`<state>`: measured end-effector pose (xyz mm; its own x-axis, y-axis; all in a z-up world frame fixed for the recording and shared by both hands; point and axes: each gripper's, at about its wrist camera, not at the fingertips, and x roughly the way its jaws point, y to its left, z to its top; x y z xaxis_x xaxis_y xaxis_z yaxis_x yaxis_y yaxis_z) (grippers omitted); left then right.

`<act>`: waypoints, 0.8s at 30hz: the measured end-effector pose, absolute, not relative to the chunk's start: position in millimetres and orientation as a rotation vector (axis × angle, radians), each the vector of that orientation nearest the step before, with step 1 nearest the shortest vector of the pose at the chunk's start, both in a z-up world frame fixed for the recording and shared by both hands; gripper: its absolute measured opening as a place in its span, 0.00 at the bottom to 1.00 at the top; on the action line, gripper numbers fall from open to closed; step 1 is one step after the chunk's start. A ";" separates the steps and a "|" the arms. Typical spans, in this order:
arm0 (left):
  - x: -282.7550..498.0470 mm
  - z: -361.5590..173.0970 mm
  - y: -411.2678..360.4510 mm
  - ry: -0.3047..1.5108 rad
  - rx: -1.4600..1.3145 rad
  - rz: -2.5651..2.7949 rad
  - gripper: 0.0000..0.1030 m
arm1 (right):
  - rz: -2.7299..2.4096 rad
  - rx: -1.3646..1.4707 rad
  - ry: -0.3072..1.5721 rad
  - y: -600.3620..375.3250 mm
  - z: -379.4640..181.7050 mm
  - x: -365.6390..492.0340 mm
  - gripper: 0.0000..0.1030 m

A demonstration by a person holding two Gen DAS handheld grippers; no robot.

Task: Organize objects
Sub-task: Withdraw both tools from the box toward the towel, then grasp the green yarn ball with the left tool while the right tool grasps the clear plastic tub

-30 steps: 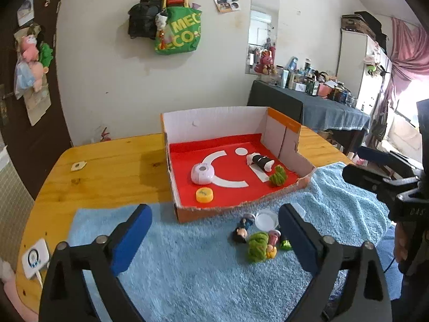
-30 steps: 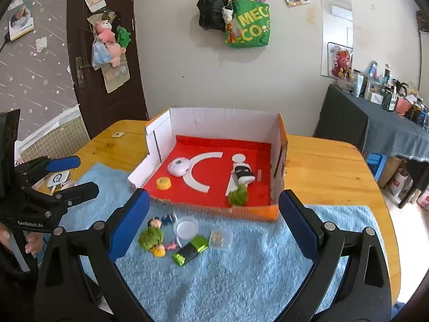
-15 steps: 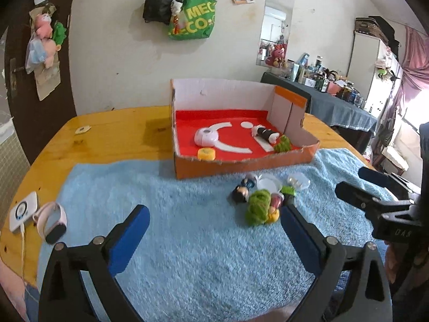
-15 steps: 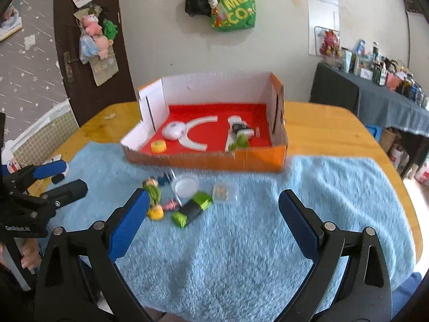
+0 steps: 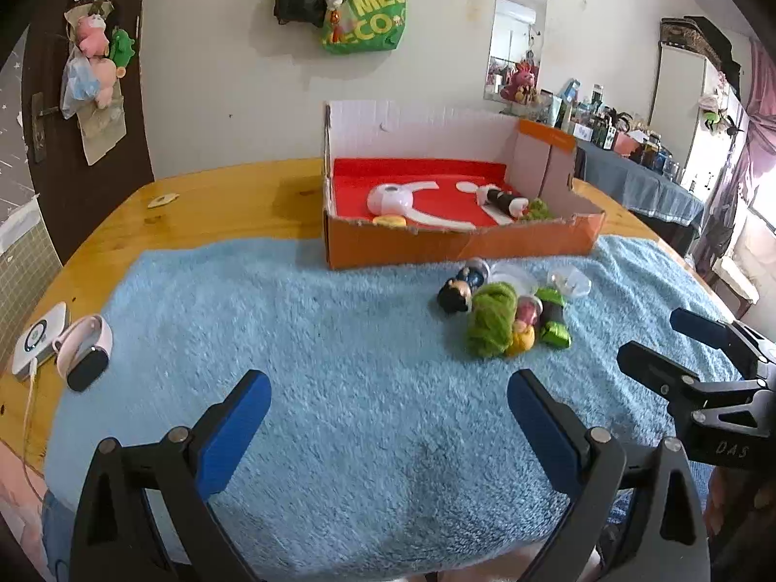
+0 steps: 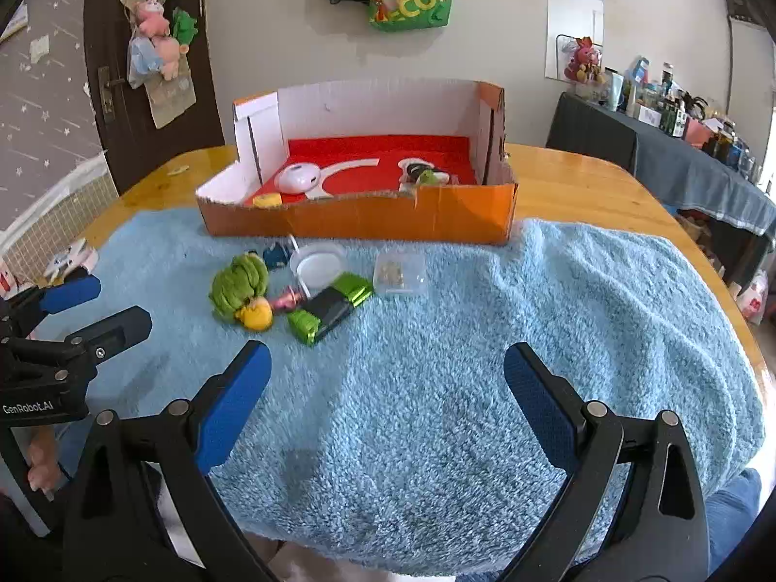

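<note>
An orange cardboard box (image 5: 460,245) (image 6: 359,218) with a red floor stands at the far edge of the blue towel (image 5: 315,339) (image 6: 460,339). It holds a white round device (image 5: 388,199), a yellow disc (image 6: 267,201) and a black-and-white figure (image 5: 502,199). In front of it lie small toys: a green yarn ball (image 5: 490,317) (image 6: 237,283), a dark-haired figure (image 5: 456,293), a green-black car (image 6: 330,308), a clear lid (image 6: 317,264) and a clear case (image 6: 400,274). My left gripper (image 5: 388,417) and right gripper (image 6: 385,407) are open and empty, low over the towel's near part.
A white charger (image 5: 39,339) and a pink smartwatch (image 5: 85,351) lie at the wooden table's left edge. A small tag (image 5: 162,200) lies on the bare wood at far left. A dark-clothed side table (image 6: 679,165) with bottles stands to the right.
Both grippers have drawn back toward the near edge and dropped lower; the box and toys now look farther and are seen from a flatter angle. Nothing was grasped or moved.
</note>
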<state>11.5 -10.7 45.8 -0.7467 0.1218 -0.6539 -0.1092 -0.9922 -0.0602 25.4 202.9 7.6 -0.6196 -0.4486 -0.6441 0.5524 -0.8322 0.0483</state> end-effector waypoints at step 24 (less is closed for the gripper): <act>8.1 36.8 -7.9 -0.017 -1.096 2.814 0.97 | -2.384 0.953 0.204 200.7 -8.3 16.8 0.95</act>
